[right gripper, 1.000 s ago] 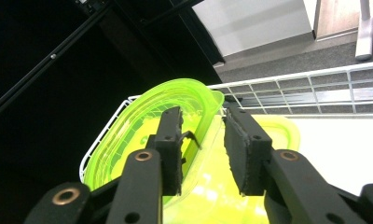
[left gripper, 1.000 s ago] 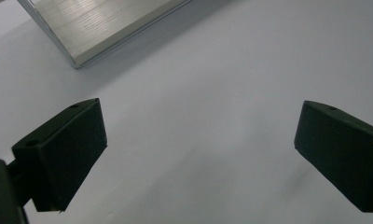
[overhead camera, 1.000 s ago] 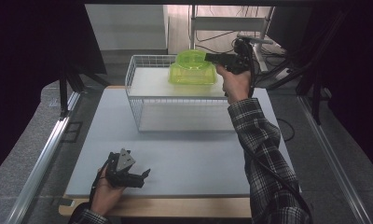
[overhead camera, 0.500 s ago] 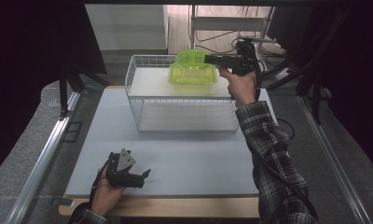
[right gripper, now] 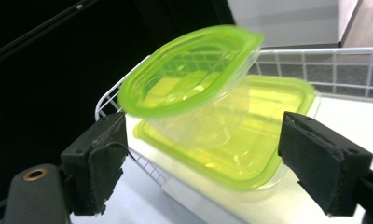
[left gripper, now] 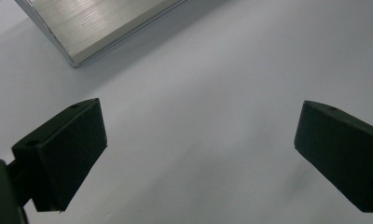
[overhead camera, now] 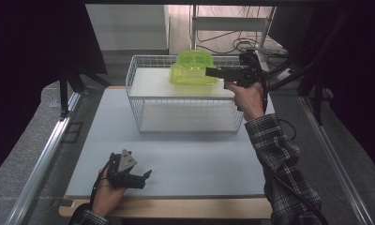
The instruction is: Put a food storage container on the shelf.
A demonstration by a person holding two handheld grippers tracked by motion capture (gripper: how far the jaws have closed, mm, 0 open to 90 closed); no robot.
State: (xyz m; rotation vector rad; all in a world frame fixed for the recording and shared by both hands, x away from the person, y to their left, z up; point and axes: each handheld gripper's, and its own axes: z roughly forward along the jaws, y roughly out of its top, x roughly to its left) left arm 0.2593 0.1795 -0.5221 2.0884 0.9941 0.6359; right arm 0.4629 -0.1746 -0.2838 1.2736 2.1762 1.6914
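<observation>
A pale grey table (overhead camera: 185,164) is being occupied at its far half by a white wire basket (overhead camera: 138,98), which is standing upside down so that a flat white top is being offered. On that top, toward its far right part, a square green container (overhead camera: 190,77) is being rested, and a smaller round green container (overhead camera: 193,58) is being borne in it, tilted against the far side (in the right gripper view (right gripper: 189,70) its rim is seen leaning well over the square one (right gripper: 250,135)). The right gripper (overhead camera: 213,72) is being held level just beside the containers on their right side; its jaws have just been opening and are now being kept wide, with the containers lying ahead between the jaws but not being pressed by either pad. The left gripper (overhead camera: 146,176) is being held low over the near left part of the table, well apart from the basket, its jaws being kept wide over bare surface.
</observation>
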